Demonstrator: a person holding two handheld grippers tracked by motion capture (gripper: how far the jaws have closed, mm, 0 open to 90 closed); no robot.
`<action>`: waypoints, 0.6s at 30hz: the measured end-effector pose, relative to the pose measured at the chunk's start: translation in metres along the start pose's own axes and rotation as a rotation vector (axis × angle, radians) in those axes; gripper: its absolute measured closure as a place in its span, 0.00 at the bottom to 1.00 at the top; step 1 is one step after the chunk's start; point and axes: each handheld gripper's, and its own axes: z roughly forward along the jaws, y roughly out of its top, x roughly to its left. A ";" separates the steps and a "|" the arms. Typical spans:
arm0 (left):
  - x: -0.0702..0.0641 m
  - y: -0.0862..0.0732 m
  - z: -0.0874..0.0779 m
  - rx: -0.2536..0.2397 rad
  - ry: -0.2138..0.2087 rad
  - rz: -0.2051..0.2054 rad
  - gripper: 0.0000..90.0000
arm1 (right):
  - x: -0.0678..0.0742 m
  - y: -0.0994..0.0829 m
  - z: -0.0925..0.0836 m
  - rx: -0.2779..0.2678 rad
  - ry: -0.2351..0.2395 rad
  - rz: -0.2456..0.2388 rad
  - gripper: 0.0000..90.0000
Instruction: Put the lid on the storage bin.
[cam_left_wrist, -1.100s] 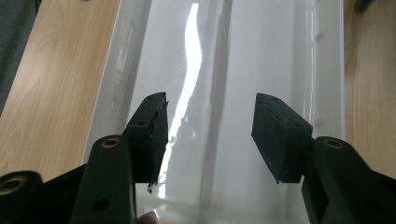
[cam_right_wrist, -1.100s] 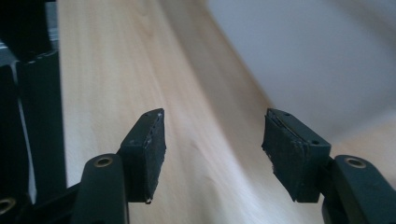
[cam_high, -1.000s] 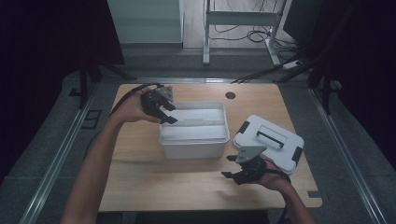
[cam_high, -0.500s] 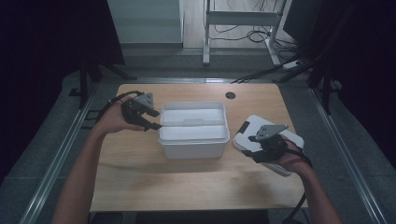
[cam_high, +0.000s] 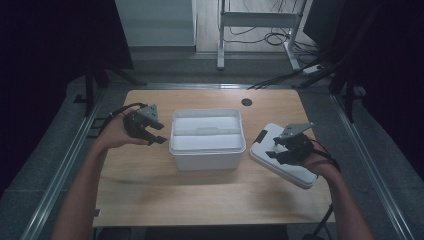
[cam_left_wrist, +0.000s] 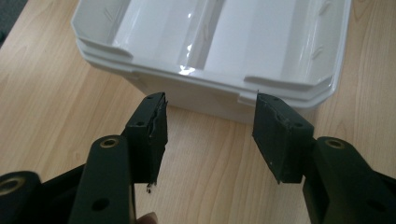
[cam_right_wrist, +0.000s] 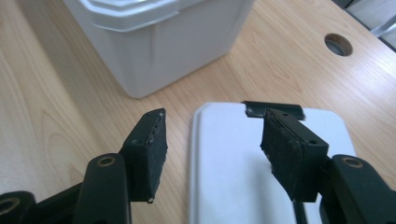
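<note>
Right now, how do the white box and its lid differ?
The box is a deep open tub at the table's centre, with a divider inside; the lid is a flat panel lying to its right. The box shows plain white walls; the lid carries a dark latch on one edge. The left claw hangs open beside the box; the right claw hangs open over the lid. Both are white plastic with rounded corners.

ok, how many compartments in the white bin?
2: a divider splits the white bin into a far compartment and a near compartment, both apparently empty.
</note>
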 end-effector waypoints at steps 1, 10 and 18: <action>0.000 -0.002 0.000 0.009 0.000 0.003 0.51 | -0.002 0.000 0.000 0.005 -0.003 0.004 0.44; 0.001 -0.015 0.001 0.028 0.004 -0.024 0.51 | -0.029 -0.007 0.002 0.056 -0.033 0.046 0.45; 0.002 -0.024 0.005 0.037 -0.002 -0.039 0.51 | -0.048 -0.018 0.012 0.140 -0.048 0.075 0.46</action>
